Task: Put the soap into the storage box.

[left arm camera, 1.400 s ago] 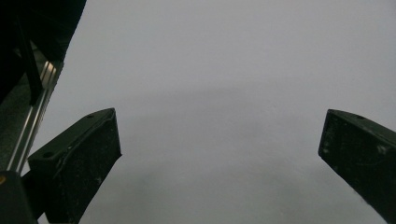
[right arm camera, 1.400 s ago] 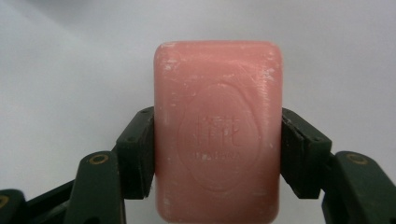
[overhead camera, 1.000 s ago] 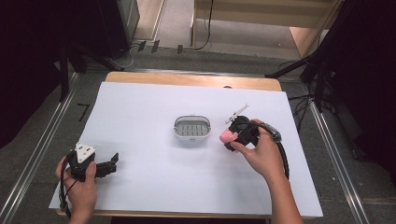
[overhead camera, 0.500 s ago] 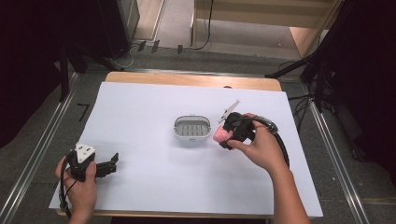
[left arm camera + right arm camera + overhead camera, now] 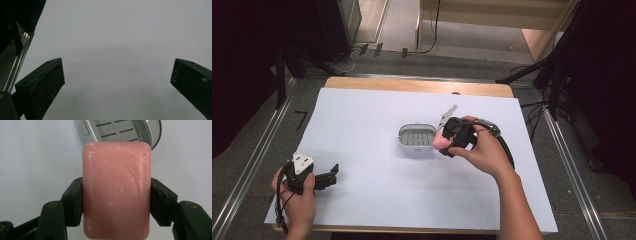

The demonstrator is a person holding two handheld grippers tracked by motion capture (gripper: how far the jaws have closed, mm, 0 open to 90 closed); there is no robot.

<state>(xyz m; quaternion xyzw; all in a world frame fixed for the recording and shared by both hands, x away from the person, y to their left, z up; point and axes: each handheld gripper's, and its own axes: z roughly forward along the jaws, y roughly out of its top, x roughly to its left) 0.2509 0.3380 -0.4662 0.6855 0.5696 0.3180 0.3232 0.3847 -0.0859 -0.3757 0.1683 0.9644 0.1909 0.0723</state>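
Right now the right claw (image 5: 443, 141) is clamped on a pink bar of soap (image 5: 116, 187), its two pads pressing the bar's long side edges so that the bar's long axis runs straight out ahead of the claw. From above, the soap (image 5: 440, 142) shows as a pink patch at the tip of the claw, just beside the right rim of the soap dish (image 5: 404, 144), which sits near the middle of the tabletop (image 5: 362, 200) with its slotted grey floor empty.

So the dish lies just to the left of the held soap, and a little ahead of it as the right gripper view sees it: the dish (image 5: 155, 132) peeks out past the far end of the bar. In my judgement the coming move turns on that short gap: the bar has to travel leftwards over the rim and then come down with its long axis matched to the dish's length.

The right hand (image 5: 484, 152) is far nearer the dish. The left claw (image 5: 333, 172) rests at the near left of the tabletop, well apart from the dish, with its jaws spread wide and nothing between them.
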